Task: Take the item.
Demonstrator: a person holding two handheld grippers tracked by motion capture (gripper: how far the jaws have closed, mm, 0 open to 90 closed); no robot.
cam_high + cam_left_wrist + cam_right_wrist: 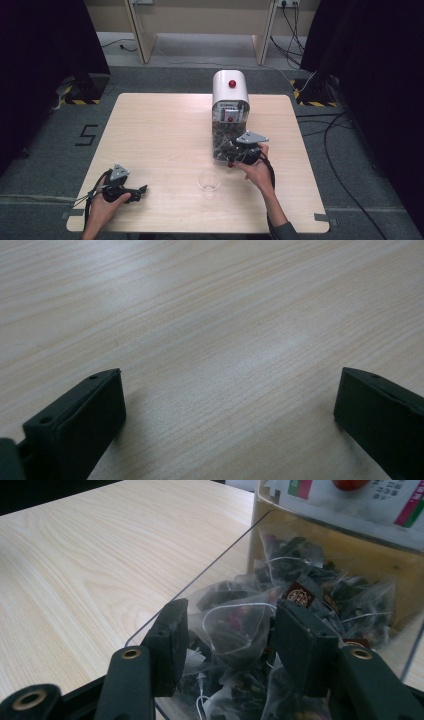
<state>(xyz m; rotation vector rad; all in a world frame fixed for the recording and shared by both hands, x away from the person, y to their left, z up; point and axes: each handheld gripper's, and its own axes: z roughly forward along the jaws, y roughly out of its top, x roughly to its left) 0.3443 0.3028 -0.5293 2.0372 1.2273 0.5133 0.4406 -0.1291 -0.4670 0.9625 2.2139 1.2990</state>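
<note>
Tea bags point(280, 605) in clear bin, right gripper point(230, 630) jaws straddling one, left gripper point(230, 405) low over table point(200, 315), jaws wide.

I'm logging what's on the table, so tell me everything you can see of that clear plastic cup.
The clear plastic cup stands upright on the pale wooden table, near the person's edge and a little right of centre. It is see-through, with a round open rim, and looks empty. Nothing touches it: the tea bag dispenser stands just beyond it, the right claw works at that dispenser's open front, and the left claw rests off to its left.
</note>
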